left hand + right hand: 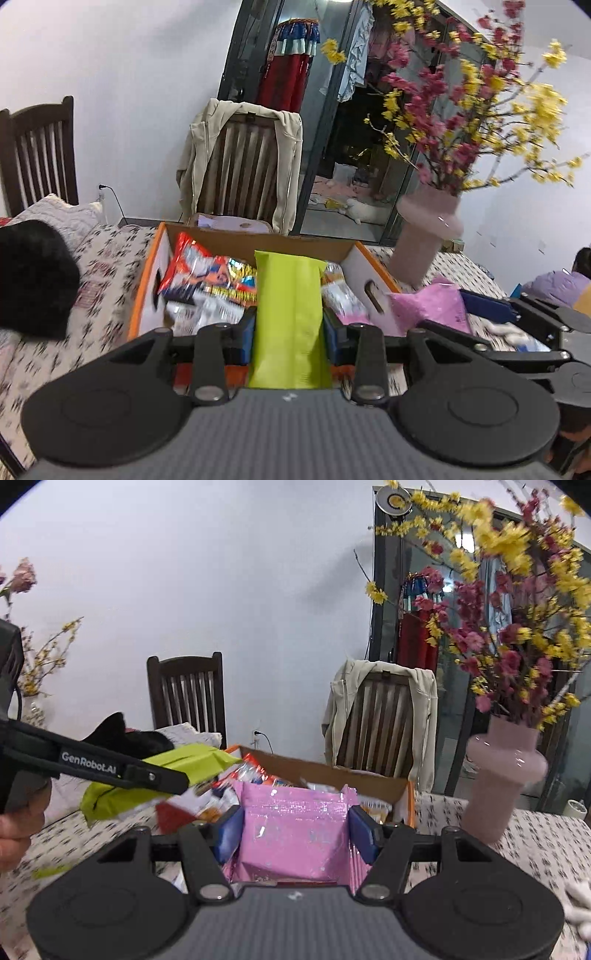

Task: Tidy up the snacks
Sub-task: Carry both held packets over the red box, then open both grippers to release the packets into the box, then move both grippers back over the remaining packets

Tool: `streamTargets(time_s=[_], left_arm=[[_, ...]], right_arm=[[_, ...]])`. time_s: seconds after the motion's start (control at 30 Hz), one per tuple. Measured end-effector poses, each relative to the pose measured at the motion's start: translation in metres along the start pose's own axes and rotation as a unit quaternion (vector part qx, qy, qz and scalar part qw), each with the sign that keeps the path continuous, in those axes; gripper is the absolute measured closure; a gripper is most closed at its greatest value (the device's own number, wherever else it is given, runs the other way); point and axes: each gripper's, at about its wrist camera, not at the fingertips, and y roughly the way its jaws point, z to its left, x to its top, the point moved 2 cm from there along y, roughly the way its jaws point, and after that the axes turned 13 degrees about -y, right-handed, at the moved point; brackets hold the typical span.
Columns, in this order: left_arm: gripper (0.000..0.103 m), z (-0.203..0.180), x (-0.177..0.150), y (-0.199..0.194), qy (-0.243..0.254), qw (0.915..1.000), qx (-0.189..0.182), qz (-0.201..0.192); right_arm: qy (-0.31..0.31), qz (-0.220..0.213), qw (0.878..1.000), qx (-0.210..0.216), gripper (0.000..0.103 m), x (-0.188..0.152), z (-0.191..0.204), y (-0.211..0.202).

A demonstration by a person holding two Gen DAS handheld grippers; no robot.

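Note:
My left gripper (pixel 290 325) is shut on a lime-green snack pack (pixel 290 291) and holds it above the near edge of an open cardboard box (pixel 258 242) with orange sides. The box holds several snack packets (pixel 207 277). My right gripper (pixel 293 830) is shut on a shiny pink snack pack (pixel 293 823) and holds it just in front of the box (pixel 369 781), to the right of the left gripper. The green pack also shows in the right wrist view (pixel 147 779). The pink pack also shows in the left wrist view (pixel 428 306).
A pink vase (pixel 424 236) with red and yellow flowers stands right of the box on the patterned tablecloth (pixel 99 258). A black item (pixel 33 277) lies at the left. Two wooden chairs (pixel 240 170) stand behind the table, one draped with a beige jacket.

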Motion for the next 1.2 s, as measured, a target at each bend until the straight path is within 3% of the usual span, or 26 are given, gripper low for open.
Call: streamTargets(time_s=[0.17, 0.4, 0.53, 0.63, 0.67, 0.73, 0.8, 0.93, 1.07, 1.2], left_arm=[[0.067, 0.0, 0.022, 0.057, -0.011, 0.9999, 0.007, 0.01], [0.067, 0.017, 0.032, 0.132, -0.028, 0.9979, 0.039, 0.044], [0.064, 0.022, 0.026, 0.16, -0.034, 0.9961, 0.043, 0.069], [0.057, 0.025, 0.018, 0.164, -0.043, 0.995, 0.047, 0.077], [0.054, 0.026, 0.016, 0.16, -0.036, 0.9953, 0.041, 0.079], [0.037, 0.029, 0.015, 0.144, -0.028, 0.9967, 0.024, 0.073], [0.036, 0.031, 0.015, 0.117, 0.002, 0.9983, 0.016, 0.056], [0.035, 0.043, 0.014, 0.055, 0.041, 0.9984, 0.037, 0.013], [0.03, 0.053, 0.003, -0.004, 0.057, 0.9971, 0.046, -0.022], [0.03, 0.062, -0.018, -0.049, 0.049, 0.9963, 0.063, -0.031]], right_arm=[[0.019, 0.011, 1.0, 0.008, 0.042, 0.008, -0.02, 0.066], [0.04, 0.08, 0.995, 0.032, 0.041, -0.014, -0.025, 0.158], [0.05, 0.11, 0.992, 0.045, 0.04, -0.03, -0.02, 0.178], [0.063, 0.109, 0.991, 0.052, 0.033, -0.034, -0.02, 0.178], [0.061, 0.107, 0.991, 0.055, 0.03, -0.033, -0.019, 0.176], [0.059, 0.101, 0.992, 0.051, 0.029, -0.031, -0.02, 0.17], [0.058, 0.094, 0.993, 0.044, 0.027, -0.025, -0.025, 0.16], [0.04, 0.077, 0.996, 0.028, 0.025, -0.016, -0.031, 0.127], [0.034, 0.053, 0.998, 0.014, 0.021, -0.006, -0.035, 0.082], [0.016, 0.034, 0.999, -0.004, 0.019, -0.003, -0.026, 0.035]])
